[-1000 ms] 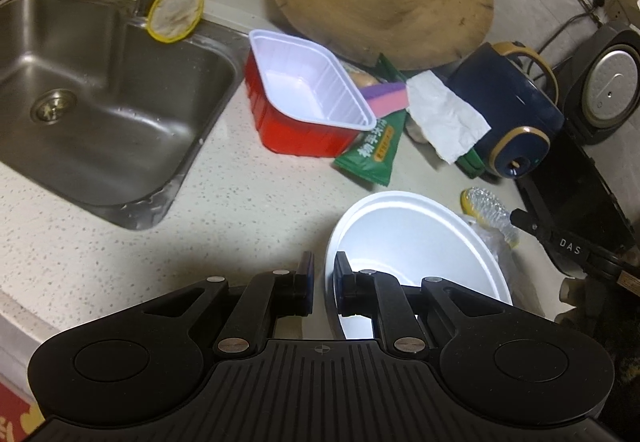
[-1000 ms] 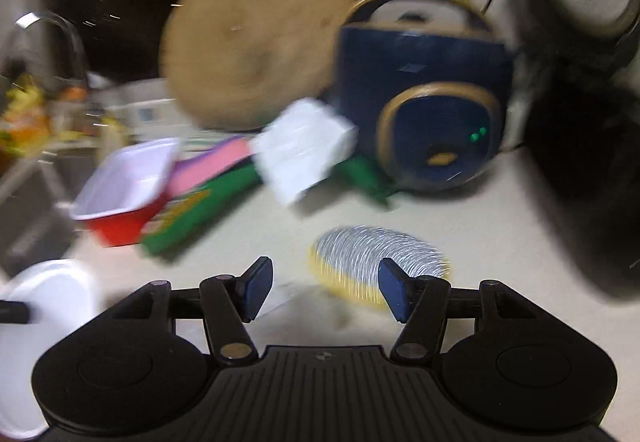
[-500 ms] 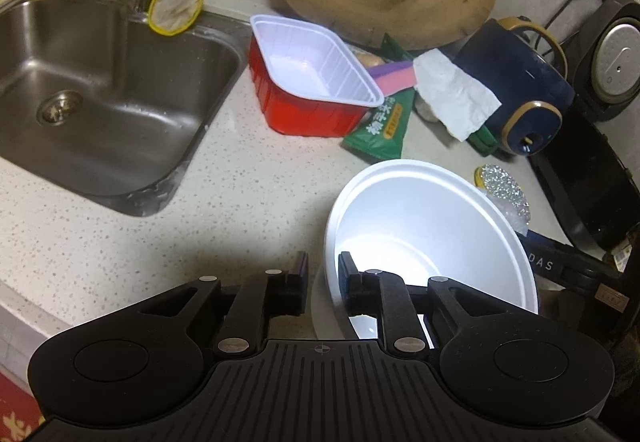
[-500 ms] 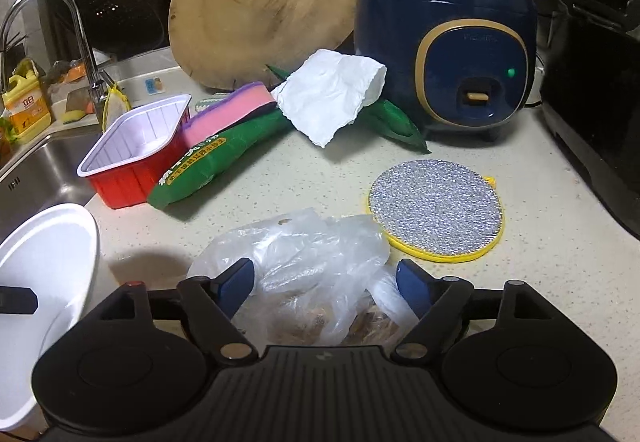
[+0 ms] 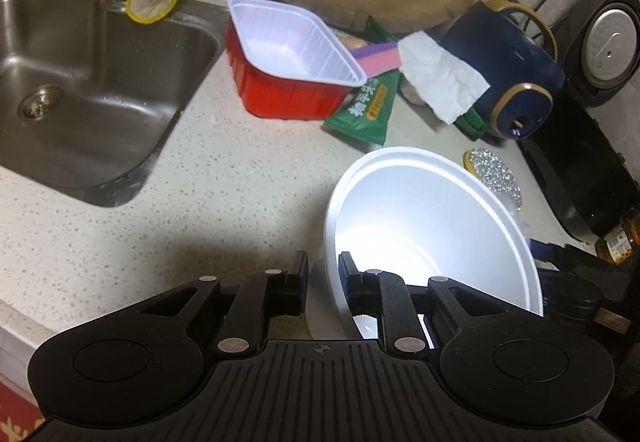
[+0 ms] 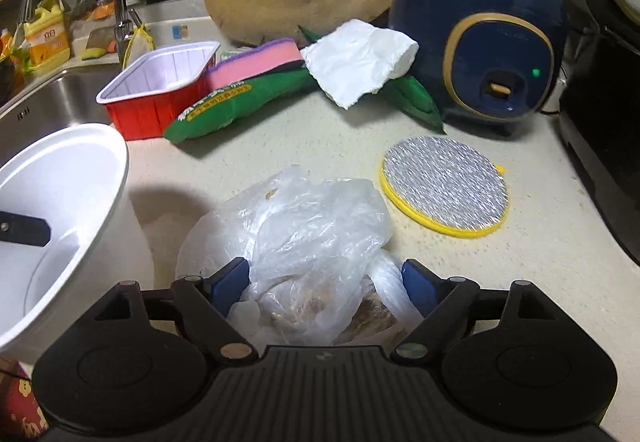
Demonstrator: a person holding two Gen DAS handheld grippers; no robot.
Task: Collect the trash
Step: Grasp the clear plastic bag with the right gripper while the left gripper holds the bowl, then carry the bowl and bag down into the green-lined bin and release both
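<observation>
— Any writing you can make out?

— Little. The green packet (image 5: 366, 110), ahead of the left jaws past the white bowl, carries large pale Chinese characters and a small yellow label; I cannot read them surely.

— And by the sink?

— The yellow bottle (image 6: 45, 38), far ahead and left of the right jaws, has a white label with red characters, too small to read. Nothing else is legible.

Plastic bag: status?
Left hand-held gripper clamped on white bowl rim. Right hand-held gripper opening, straddling plastic bag, no grip. Nothing blocking.
</observation>
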